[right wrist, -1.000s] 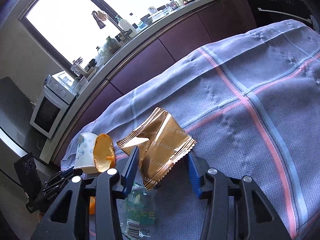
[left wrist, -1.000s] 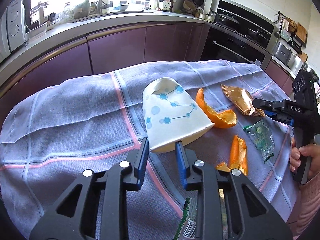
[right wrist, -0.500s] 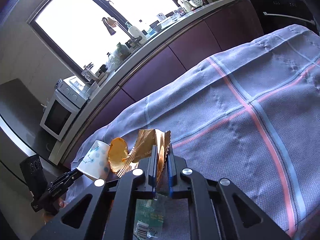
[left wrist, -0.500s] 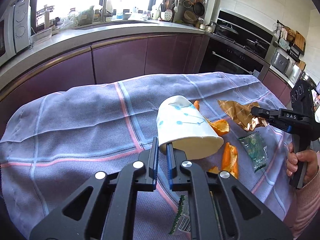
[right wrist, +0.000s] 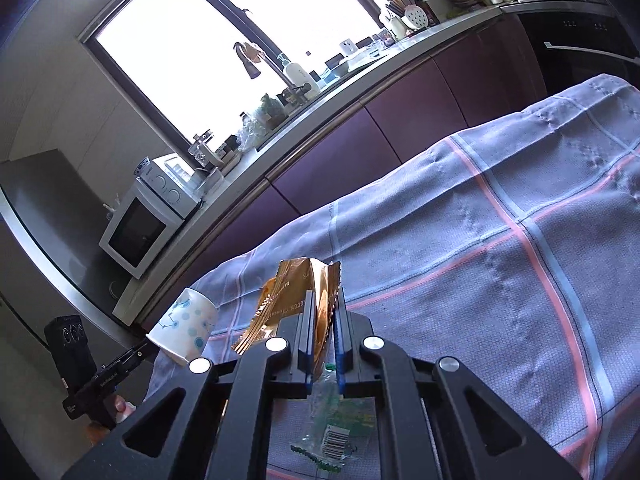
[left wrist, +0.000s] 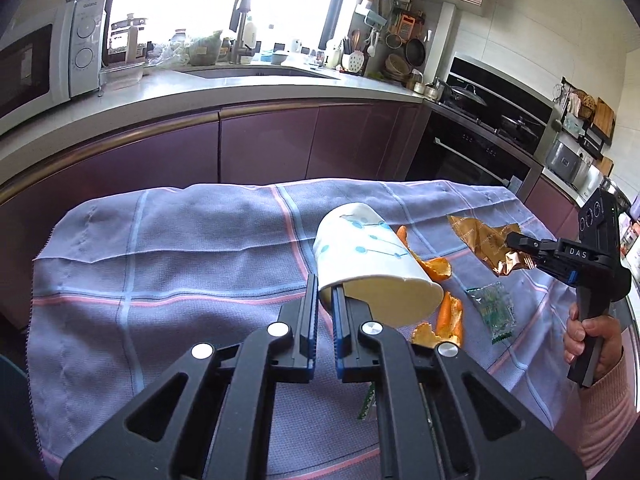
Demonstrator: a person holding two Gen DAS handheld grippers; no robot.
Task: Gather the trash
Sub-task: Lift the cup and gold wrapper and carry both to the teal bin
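My left gripper [left wrist: 325,287] is shut on the rim of a white paper cup [left wrist: 362,254] with blue dots, held tilted above the checked cloth [left wrist: 180,264]. The same cup [right wrist: 185,325] and the left gripper [right wrist: 142,351] show at the lower left of the right wrist view. My right gripper [right wrist: 323,296] is shut on a crumpled gold foil wrapper [right wrist: 292,298], lifted off the cloth; it shows again in the left wrist view as the right gripper [left wrist: 514,245] pinching the wrapper [left wrist: 482,240]. Orange peel pieces [left wrist: 444,316] and a clear green wrapper [left wrist: 493,307] lie on the cloth.
The cloth-covered table [right wrist: 500,260] stands in a kitchen, with purple cabinets [left wrist: 260,144] and a counter behind it, a microwave [left wrist: 48,64] at left and an oven [left wrist: 472,152] at right. Another small wrapper [left wrist: 367,398] lies under my left gripper. A hand in a pink sleeve [left wrist: 596,340] holds the right gripper.
Both grippers went from open to shut, the left on the cup's rim and the right on the gold wrapper. Both then rose, lifting cup and wrapper off the cloth.
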